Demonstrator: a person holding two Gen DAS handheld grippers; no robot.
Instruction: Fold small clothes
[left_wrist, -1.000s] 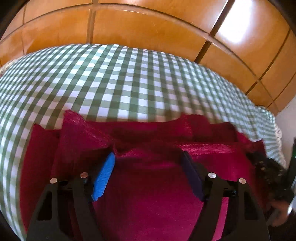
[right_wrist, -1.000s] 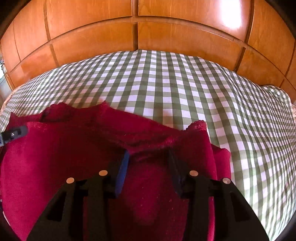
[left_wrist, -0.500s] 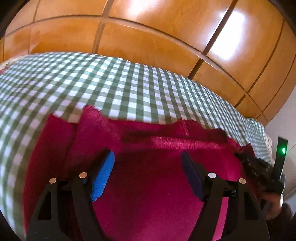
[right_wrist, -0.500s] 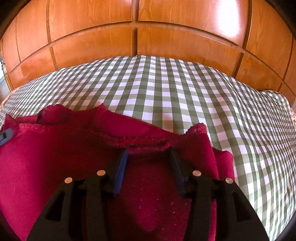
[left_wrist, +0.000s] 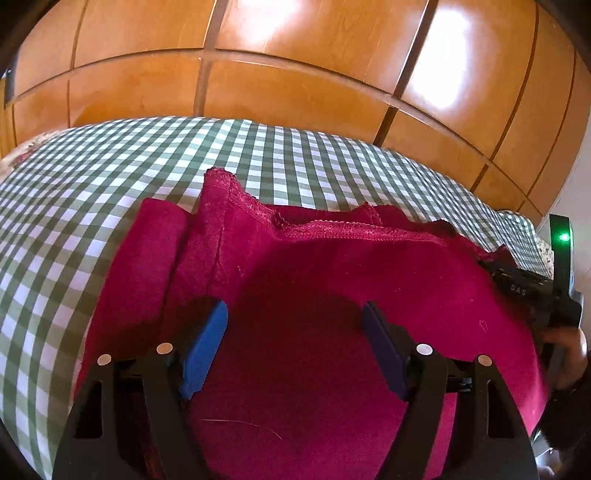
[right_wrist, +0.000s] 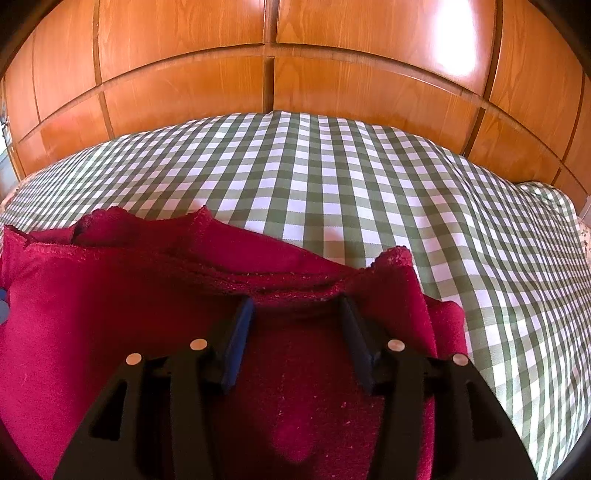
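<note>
A green-checked cloth (right_wrist: 332, 192) covers the bed; near its front edge lies a crimson knit garment (left_wrist: 332, 280), soft, light and floppy by its look, best taken by the lace-trimmed hem corners. Its long axis seems to run left to right, hem pointing away. Left claw (left_wrist: 295, 332) and right claw (right_wrist: 297, 317) both hover over it, fingers apart, gripping nothing

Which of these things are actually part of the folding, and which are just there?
Part of the job:
- dark red knitted garment
- left gripper, jaws open
- right gripper, jaws open

Just there:
- green-and-white checked cloth underneath
- orange wooden panelled doors behind
</note>
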